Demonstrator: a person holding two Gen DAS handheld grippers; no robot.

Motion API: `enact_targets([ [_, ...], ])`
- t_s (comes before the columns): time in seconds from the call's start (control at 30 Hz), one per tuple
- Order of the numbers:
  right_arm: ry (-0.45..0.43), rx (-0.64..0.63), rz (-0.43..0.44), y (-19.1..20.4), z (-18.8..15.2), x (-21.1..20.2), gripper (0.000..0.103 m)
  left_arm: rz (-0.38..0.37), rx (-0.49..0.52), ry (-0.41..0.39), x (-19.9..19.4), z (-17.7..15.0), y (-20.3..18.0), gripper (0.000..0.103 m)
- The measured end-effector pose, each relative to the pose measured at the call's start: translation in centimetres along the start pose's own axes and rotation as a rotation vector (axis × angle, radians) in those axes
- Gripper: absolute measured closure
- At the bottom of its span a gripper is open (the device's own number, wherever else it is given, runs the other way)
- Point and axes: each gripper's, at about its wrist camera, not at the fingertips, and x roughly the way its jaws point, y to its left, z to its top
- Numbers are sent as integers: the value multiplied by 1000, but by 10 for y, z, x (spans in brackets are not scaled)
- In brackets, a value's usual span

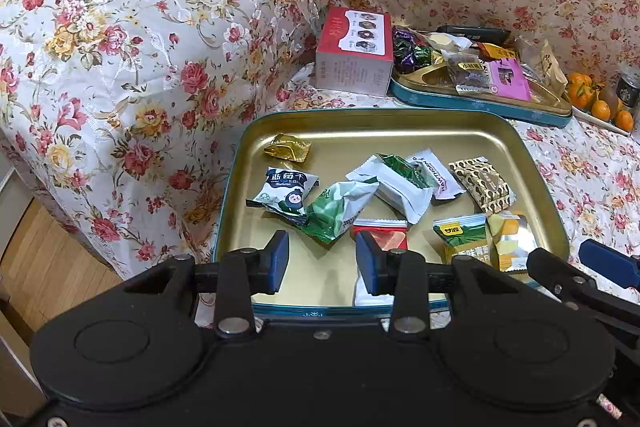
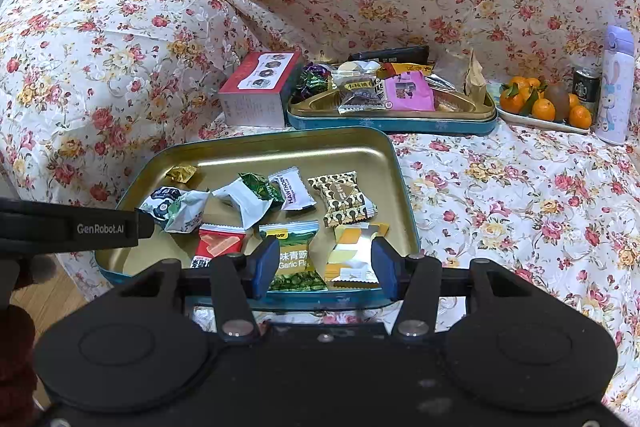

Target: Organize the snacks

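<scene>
A gold tin tray (image 1: pixel 400 125) with a teal rim lies on a floral sofa cover and holds several wrapped snacks: a gold candy (image 1: pixel 287 147), a blueberry packet (image 1: pixel 282 191), a green-white packet (image 1: pixel 340 209), a red packet (image 1: pixel 380 233), a green pea packet (image 2: pixel 294 253) and a yellow packet (image 2: pixel 354 253). My left gripper (image 1: pixel 322 261) is open and empty above the tray's near edge. My right gripper (image 2: pixel 324 263) is open over the near edge, the pea and yellow packets showing between its fingers. A second tin (image 2: pixel 396 125) behind holds more snacks.
A red-white box (image 1: pixel 354 53) stands left of the far tin. A plate of oranges (image 2: pixel 544 107), a dark can (image 2: pixel 585 87) and a lilac bottle (image 2: pixel 614 87) sit at the right. The sofa back rises behind; wooden floor shows lower left.
</scene>
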Motion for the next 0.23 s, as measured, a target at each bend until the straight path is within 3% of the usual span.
enact_targets([
  [0.23, 0, 0, 0, 0, 0, 0, 50, -1, -3, -4, -1, 0, 0, 56],
])
